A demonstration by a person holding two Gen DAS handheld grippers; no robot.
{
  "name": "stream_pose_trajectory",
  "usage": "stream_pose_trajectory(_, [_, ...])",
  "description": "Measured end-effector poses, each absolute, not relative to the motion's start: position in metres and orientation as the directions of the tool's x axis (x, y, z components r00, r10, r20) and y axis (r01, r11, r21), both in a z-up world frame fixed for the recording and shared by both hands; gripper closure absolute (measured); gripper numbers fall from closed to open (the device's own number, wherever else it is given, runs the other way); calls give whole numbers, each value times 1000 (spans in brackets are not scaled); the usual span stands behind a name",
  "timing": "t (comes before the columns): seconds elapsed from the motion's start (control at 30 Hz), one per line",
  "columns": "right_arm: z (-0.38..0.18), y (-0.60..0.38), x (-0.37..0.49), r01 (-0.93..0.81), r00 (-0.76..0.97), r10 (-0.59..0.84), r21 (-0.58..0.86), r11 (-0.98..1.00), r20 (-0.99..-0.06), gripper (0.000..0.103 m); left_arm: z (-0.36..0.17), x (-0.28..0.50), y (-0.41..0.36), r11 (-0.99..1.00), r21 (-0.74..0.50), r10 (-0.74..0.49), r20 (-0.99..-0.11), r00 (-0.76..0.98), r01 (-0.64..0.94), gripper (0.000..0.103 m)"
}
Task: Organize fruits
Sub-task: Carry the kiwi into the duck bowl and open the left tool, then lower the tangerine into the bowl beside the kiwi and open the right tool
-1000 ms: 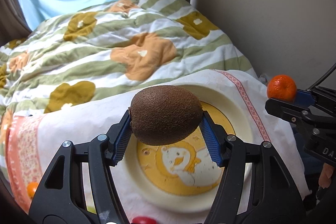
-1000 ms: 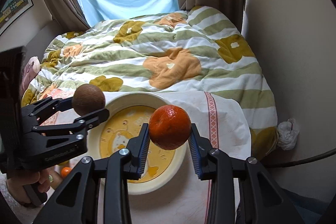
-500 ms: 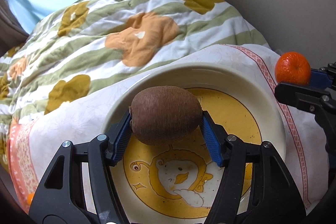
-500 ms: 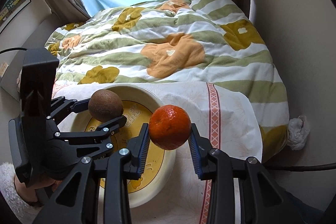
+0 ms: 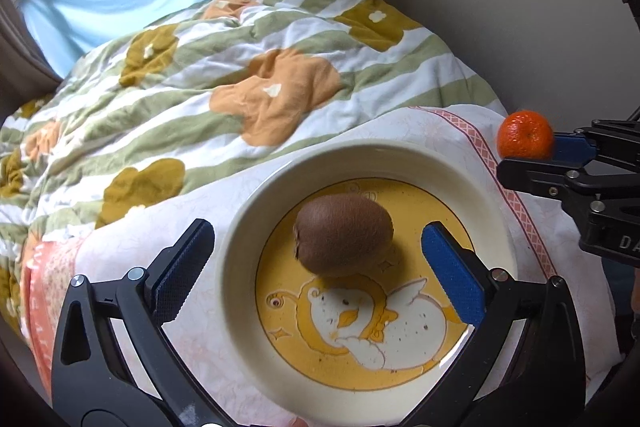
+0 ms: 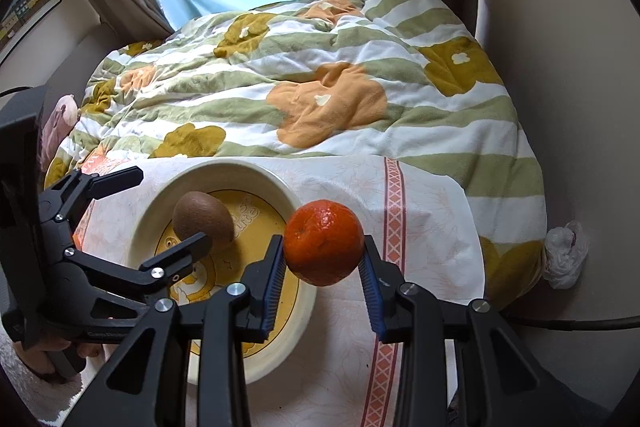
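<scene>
Kiwi (image 5: pixel 343 234) lies loose on the yellow centre of the plate (image 5: pixel 404 157), between the wide-open jaws of the left gripper (image 5: pixel 318 267), while the right gripper (image 6: pixel 322 267) clamps the tangerine (image 6: pixel 323 242) above the plate's right rim. Risks, as judged: the rounded kiwi may roll if a withdrawing finger clips it, and the plate, resting on cloth (image 6: pixel 428 211) over a soft bed (image 6: pixel 320 75), may tilt. Count: one kiwi, one tangerine, one plate, two grippers.

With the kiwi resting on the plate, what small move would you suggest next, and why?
Probably ease the right tool leftward over the plate. Its mandarin is gripped just off the plate's right rim, while the left tool stands open around the kiwi, which lies apart from both pads.
</scene>
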State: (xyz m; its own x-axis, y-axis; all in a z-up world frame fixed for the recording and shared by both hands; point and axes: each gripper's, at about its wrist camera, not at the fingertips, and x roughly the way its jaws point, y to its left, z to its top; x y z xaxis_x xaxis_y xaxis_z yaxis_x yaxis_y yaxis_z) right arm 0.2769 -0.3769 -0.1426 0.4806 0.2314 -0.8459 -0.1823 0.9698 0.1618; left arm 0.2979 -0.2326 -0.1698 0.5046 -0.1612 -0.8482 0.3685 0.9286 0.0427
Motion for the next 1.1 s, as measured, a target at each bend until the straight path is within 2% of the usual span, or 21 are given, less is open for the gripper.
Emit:
stream_pose_trajectory(0.53, [-164,-325,296,-362,435,308,149,920,-846,69,-153,277,-185,964,-3,-146,-843,518,267,0])
stream_pose_trajectory(0.8, [-176,-315,300,-404,466,273,72,912,-842,69,-155,268,-162,978,-21,-128,-848,514,209,0])
stream_pose_trajectory(0.87, [-176,-316,300,-403,477,266,60,913,-837,60,-157,267,-159,980,-24,-124,-850,511,199,0])
stream_pose_trajectory(0.9, [-175,-317,299,-405,484,268,58,913,-833,42,-158,266,-158,981,-26,-124,-851,511,194,0])
stream_pose_trajectory(0.93, [-174,-317,298,-407,485,272,60,911,-831,15,-158,265,-157,981,-28,-123,-851,510,190,0])
stream_pose_trajectory(0.97, [-173,-318,298,-411,486,278,65,909,-828,3,-158,265,-156,982,-29,-123,-851,510,188,0])
stream_pose_trajectory(1.0, [-173,-319,297,-412,490,283,67,909,-824,0,-159,264,-155,982,-29,-121,-852,509,185,0])
stream_pose_trajectory(1.1, [-171,-322,295,-411,497,288,70,909,-819,0,-159,262,-155,983,-29,-118,-853,508,181,0])
